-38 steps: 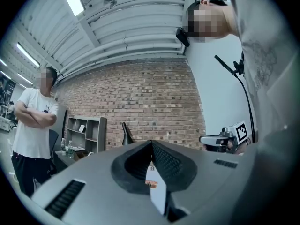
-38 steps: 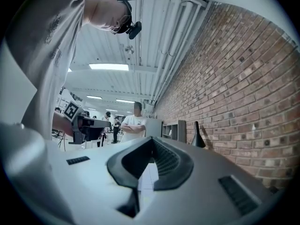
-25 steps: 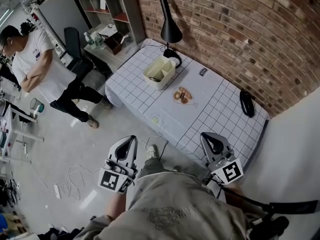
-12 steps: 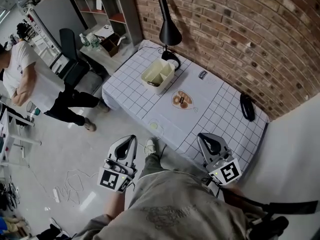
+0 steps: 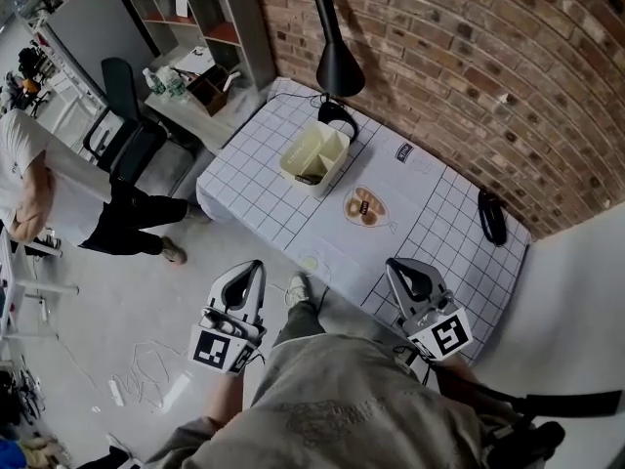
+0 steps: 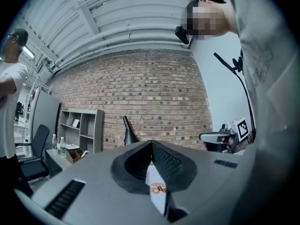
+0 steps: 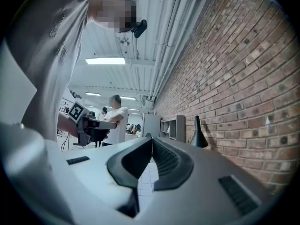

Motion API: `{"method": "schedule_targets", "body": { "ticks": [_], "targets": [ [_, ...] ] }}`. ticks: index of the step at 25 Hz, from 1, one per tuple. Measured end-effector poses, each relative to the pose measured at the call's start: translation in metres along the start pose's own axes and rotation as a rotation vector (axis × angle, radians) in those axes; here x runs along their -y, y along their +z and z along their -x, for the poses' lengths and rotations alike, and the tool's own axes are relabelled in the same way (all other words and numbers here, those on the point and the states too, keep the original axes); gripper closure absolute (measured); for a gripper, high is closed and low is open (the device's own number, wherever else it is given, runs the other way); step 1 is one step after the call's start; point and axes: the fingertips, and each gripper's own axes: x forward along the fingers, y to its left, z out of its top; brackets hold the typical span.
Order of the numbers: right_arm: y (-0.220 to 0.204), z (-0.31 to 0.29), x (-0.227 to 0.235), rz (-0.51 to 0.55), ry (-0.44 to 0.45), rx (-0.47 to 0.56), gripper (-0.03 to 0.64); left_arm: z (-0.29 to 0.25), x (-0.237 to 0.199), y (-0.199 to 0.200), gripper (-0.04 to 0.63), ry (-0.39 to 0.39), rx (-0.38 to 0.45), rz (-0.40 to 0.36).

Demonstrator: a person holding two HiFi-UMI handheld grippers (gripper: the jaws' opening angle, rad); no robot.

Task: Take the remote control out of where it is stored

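Note:
On the grid-cloth table [image 5: 430, 233] stands a cream storage box [image 5: 314, 154] with dividers. A dark slim object [image 5: 306, 178], likely the remote control, lies in the box's near compartment. My left gripper [image 5: 242, 283] [image 6: 151, 142] is held low over the floor, short of the table's front edge, shut and empty. Just at that front edge my right gripper [image 5: 414, 279] [image 7: 151, 138] hovers, also shut with nothing in it. Both are well short of the box.
A black desk lamp [image 5: 339, 64] stands behind the box by the brick wall. A small round dish [image 5: 365, 207] sits mid-table, and a black object [image 5: 491, 218] lies at the far right. A person [image 5: 29, 179] stands at left near an office chair [image 5: 125, 135] and shelves [image 5: 190, 18].
The head view has swung slightly, so the table sits a little more to the right. The person at left has shifted towards the frame's edge. Both grippers stay shut in about the same place.

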Motion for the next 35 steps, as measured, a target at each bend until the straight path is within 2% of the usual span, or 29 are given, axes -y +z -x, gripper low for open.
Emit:
{"method": "schedule_targets", "body": {
  "ticks": [8, 14, 18, 24, 33, 35],
  "targets": [
    [-0.005, -0.073, 0.020, 0.013, -0.049, -0.044, 0.603, -0.035, -0.076, 0.006, 0.591, -0.037, 0.006, 0.017],
    [-0.002, -0.132, 0.024, 0.031, -0.094, -0.058, 0.603, -0.061, -0.137, 0.009, 0.591, -0.084, -0.004, -0.016],
    [-0.002, -0.166, 0.027, 0.039, -0.122, -0.062, 0.603, -0.078, -0.170, 0.018, 0.591, -0.127, 0.019, -0.026],
    [-0.003, -0.203, 0.025, 0.061, -0.140, -0.079, 0.603, -0.096, -0.195, 0.020, 0.591, -0.180, 0.036, -0.035],
    [-0.010, -0.200, 0.041, 0.035, -0.196, -0.109, 0.603, -0.114, -0.207, 0.011, 0.591, -0.198, 0.011, -0.020],
    [-0.009, -0.199, 0.048, 0.060, -0.202, -0.102, 0.603, -0.118, -0.204, 0.012, 0.591, -0.199, 0.016, -0.007]
  ]
}}
